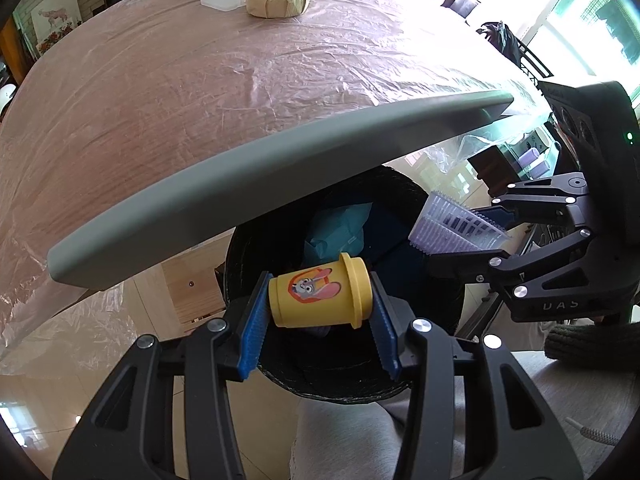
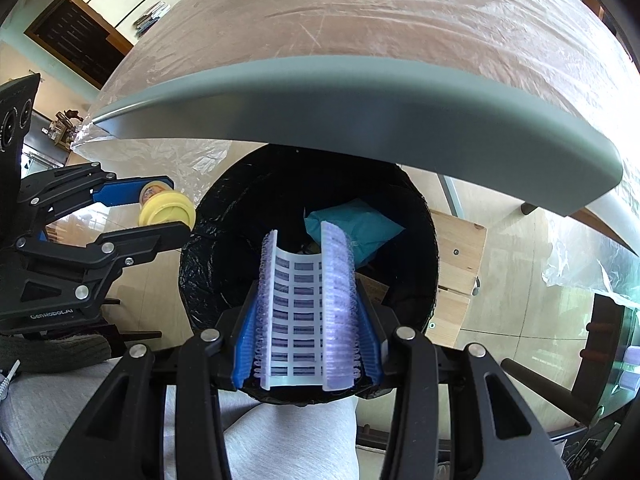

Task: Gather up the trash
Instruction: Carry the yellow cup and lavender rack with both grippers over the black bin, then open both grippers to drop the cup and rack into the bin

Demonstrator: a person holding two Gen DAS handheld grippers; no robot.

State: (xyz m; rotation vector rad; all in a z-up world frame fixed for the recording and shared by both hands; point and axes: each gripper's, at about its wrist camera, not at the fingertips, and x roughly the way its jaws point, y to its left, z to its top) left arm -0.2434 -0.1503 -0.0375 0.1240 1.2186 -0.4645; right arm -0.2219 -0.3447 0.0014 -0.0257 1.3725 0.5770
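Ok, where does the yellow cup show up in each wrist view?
Left wrist: yellow cup low centre, lying sideways, clamped in the left tool over the black bin.
Right wrist: yellow cup at the left edge, seen end-on, between the left tool's fingers.
Shared landmark: the black bin under the grey table edge.
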